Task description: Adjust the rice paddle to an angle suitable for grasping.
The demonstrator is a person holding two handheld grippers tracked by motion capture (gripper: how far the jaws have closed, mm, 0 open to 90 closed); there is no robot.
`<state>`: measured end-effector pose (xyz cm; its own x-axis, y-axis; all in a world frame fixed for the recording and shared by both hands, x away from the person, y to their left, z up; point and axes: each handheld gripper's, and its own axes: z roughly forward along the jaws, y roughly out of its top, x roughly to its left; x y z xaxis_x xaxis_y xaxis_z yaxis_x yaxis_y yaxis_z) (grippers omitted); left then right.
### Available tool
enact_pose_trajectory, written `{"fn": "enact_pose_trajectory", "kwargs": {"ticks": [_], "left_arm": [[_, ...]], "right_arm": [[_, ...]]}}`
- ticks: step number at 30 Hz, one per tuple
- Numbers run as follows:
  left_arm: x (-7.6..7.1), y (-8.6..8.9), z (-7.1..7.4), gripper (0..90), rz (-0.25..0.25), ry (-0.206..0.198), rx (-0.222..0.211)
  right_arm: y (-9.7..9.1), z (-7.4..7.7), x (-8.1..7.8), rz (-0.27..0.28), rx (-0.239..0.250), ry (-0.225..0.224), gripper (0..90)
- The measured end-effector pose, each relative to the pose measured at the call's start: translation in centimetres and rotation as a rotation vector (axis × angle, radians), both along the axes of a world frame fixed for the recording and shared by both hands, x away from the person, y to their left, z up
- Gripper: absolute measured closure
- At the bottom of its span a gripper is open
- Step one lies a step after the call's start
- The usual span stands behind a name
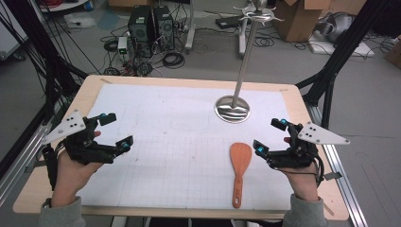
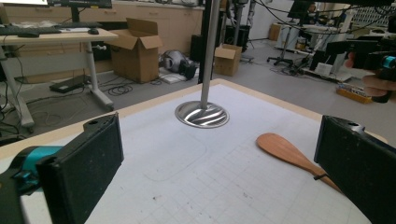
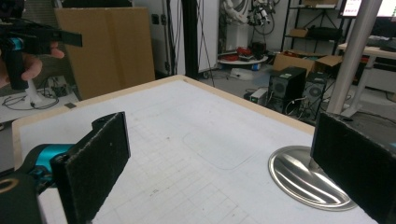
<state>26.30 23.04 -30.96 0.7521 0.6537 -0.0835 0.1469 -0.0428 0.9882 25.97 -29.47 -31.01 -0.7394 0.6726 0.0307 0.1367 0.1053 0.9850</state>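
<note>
A wooden spatula (image 1: 239, 169) lies flat on the white gridded mat, blade pointing away from me; it also lies at the right of the left gripper view (image 2: 292, 153). A metal stand rises on a thin pole from a round shiny base (image 1: 232, 109) behind it, and that base (image 2: 201, 114) (image 3: 306, 179) sits ahead of both grippers' jaws. My left gripper (image 1: 116, 130) hovers open over the mat's left side with nothing between its jaws. My right gripper (image 1: 270, 136) is open too, just right of the spatula's blade and clear of it.
The mat covers a wooden table (image 1: 90, 90). Beyond the far edge the floor holds computer towers (image 1: 151, 28), cables and cardboard boxes (image 1: 302, 19). Black frame struts (image 1: 340, 52) stand at both sides of the table.
</note>
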Motion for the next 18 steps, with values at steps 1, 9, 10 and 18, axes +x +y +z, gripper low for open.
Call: {"fn": "enact_pose_trajectory", "kwargs": {"ticks": [1, 9, 10, 18], "left_arm": [[0.0, 0.0, 0.0, 1.7, 0.001, 0.0, 0.0], [0.1, -0.1, -0.1, 1.8, 0.0, 0.005, 0.004], [0.1, -0.1, -0.1, 1.8, -0.001, 0.005, 0.005], [0.2, -0.2, -0.2, 1.8, -0.004, 0.01, 0.006]], "right_arm": [[0.1, 0.0, 0.1, 0.003, -0.002, 0.001, 3.2], [0.4, -0.5, 0.3, 0.017, -0.016, 0.019, 10.8], [0.4, -0.5, 0.2, 0.025, -0.018, 0.024, 15.6], [0.8, -1.2, 0.1, 0.073, -0.059, 0.04, 42.0]]}}
